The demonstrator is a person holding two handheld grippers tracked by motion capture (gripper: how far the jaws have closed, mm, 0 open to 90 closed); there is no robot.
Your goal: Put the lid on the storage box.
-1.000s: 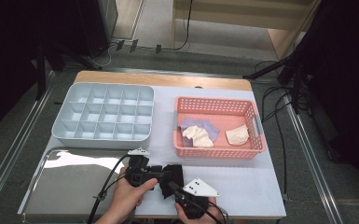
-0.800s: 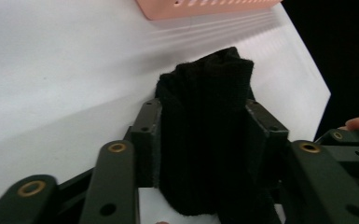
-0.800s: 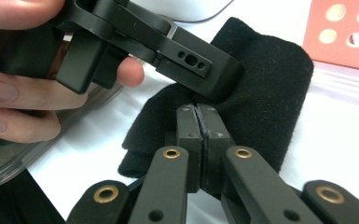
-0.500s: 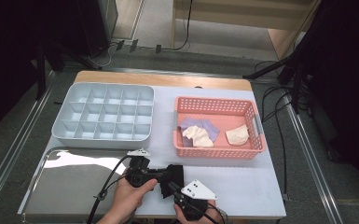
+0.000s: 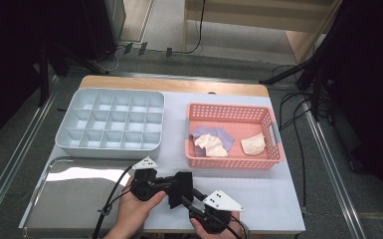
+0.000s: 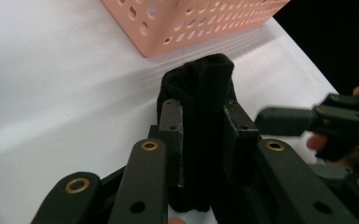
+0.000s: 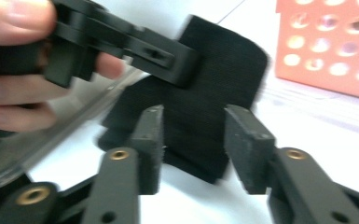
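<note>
The folded black cloth (image 5: 180, 186) lies on the bench (image 5: 258, 199) just in front of the pink basket (image 5: 234, 162), toward the person. The left gripper (image 6: 200, 126) is clamped on it: both fingers (image 6: 172, 135) press the cloth's sides, and the fold stands up between them. The right gripper (image 7: 193, 140) has just been opening; its fingers (image 7: 245, 144) stand apart on either side of the cloth's near edge, not pressing it

Right gripper view motion-blurred; black cloth (image 7: 200, 93) partly hidden behind left gripper (image 7: 135, 46); basket (image 7: 331, 46) cut off at edge.
</note>
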